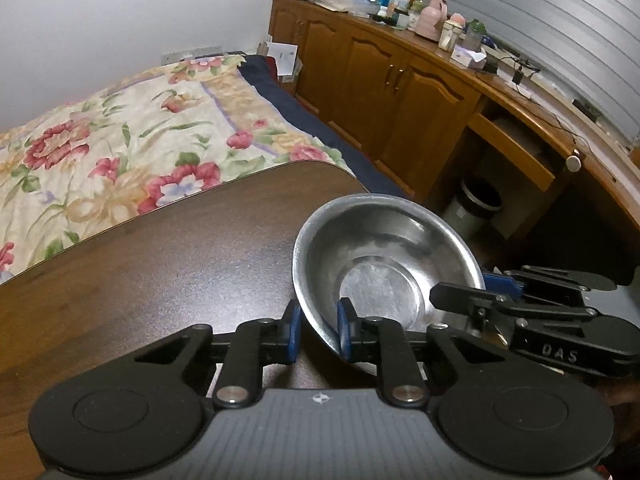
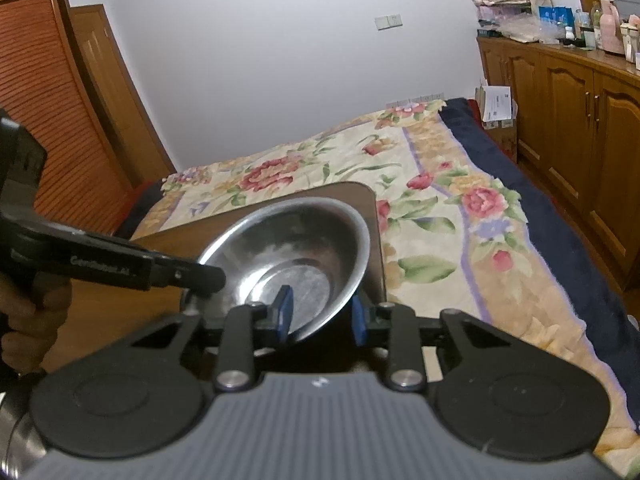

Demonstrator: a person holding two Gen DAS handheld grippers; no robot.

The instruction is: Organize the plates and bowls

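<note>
A single steel bowl [image 1: 384,264] sits tilted over the far right corner of the dark wooden table [image 1: 180,272]. My left gripper [image 1: 319,328] straddles the bowl's near rim, one blue pad inside the bowl and one against its outer wall, shut on it. The right gripper [image 1: 476,288] comes in from the right and clamps the opposite rim. In the right wrist view the same bowl [image 2: 304,248] has its rim between the blue pads of the right gripper [image 2: 321,312]. A finger [image 2: 192,274] of the left gripper reaches the bowl's left edge there.
A bed with a floral quilt [image 1: 120,132] lies just past the table's far edge. Wooden cabinets [image 1: 360,80] with a cluttered top run along the right, a bin [image 1: 476,208] below the desk. A person's hand [image 2: 24,304] holds the left gripper. Something metallic [image 2: 16,444] shows at the lower left.
</note>
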